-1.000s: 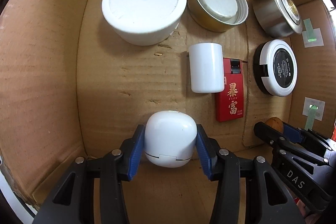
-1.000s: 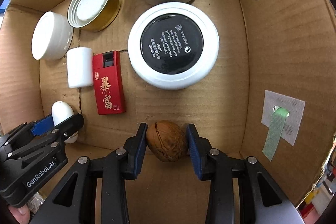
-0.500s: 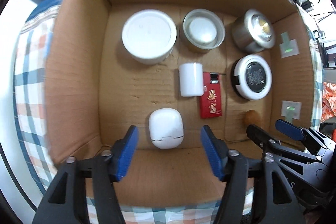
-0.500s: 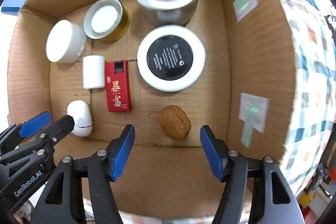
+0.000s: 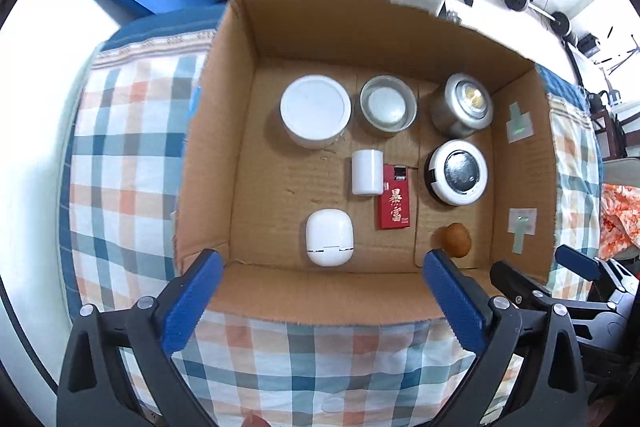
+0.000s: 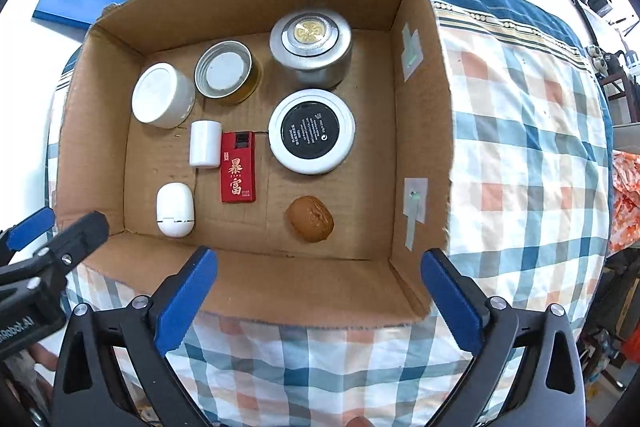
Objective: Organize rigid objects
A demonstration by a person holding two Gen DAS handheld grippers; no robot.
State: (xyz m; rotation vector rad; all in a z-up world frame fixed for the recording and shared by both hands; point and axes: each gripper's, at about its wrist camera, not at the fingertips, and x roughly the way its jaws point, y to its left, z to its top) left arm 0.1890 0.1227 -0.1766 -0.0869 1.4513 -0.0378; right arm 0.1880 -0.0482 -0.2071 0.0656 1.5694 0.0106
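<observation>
Both jaws wide open, gripping nothing: left gripper (image 5: 320, 295) and right gripper (image 6: 320, 291) sit at frame bottom over the cardboard box (image 6: 280, 275) near wall. Red pack (image 6: 237, 167), gold characters 暴富, lies center, long axis running top-to-bottom of frame. White case (image 5: 329, 237) lower center in my left view; walnut (image 6: 310, 218) lower center in my right view. "obot.AI" readable on left gripper, far left.

- The left hand-held gripper (image 5: 320, 295) was spread wide, its blue-padded fingers (image 5: 191, 303) far apart with nothing between them.
- The right hand-held gripper (image 6: 320, 291) was equally wide apart and held nothing.
- Both pointed downward, side by side, the left one's black frame showing at the right view's left edge.
</observation>
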